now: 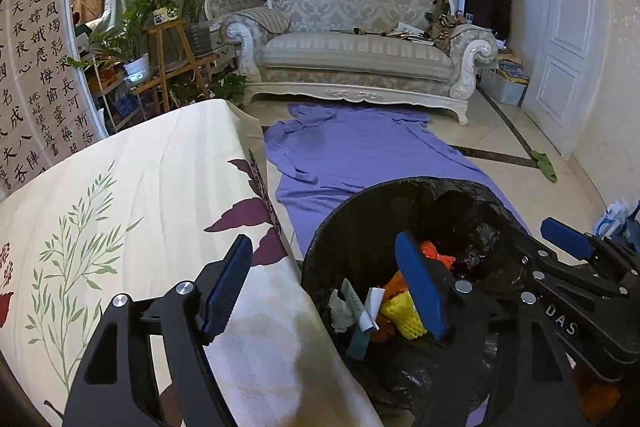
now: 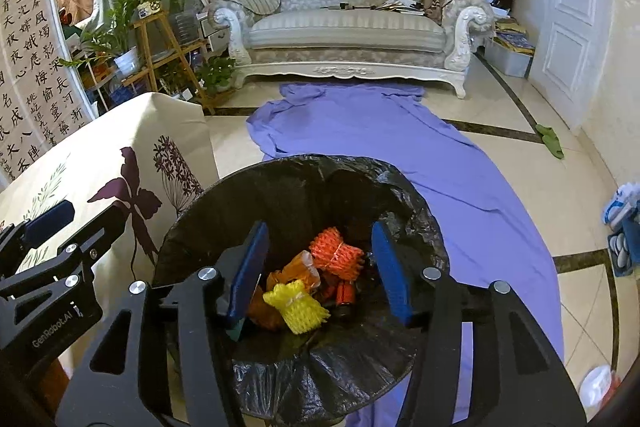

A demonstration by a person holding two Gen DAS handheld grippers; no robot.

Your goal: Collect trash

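1. The trash bin, lined with a black bag, stands upright with its mouth facing up, directly below and ahead of the right gripper.
2. Inside lie a yellow foam net, long axis slanting, an orange foam net and paper scraps.
3. The right gripper tilts down over the opening, jaws apart, nothing between them.
4. The left gripper tilts down too, jaws wide apart and empty, straddling the bin's rim and the floral tablecloth.
5. The purple cloth stretches ahead of both tools toward the sofa.
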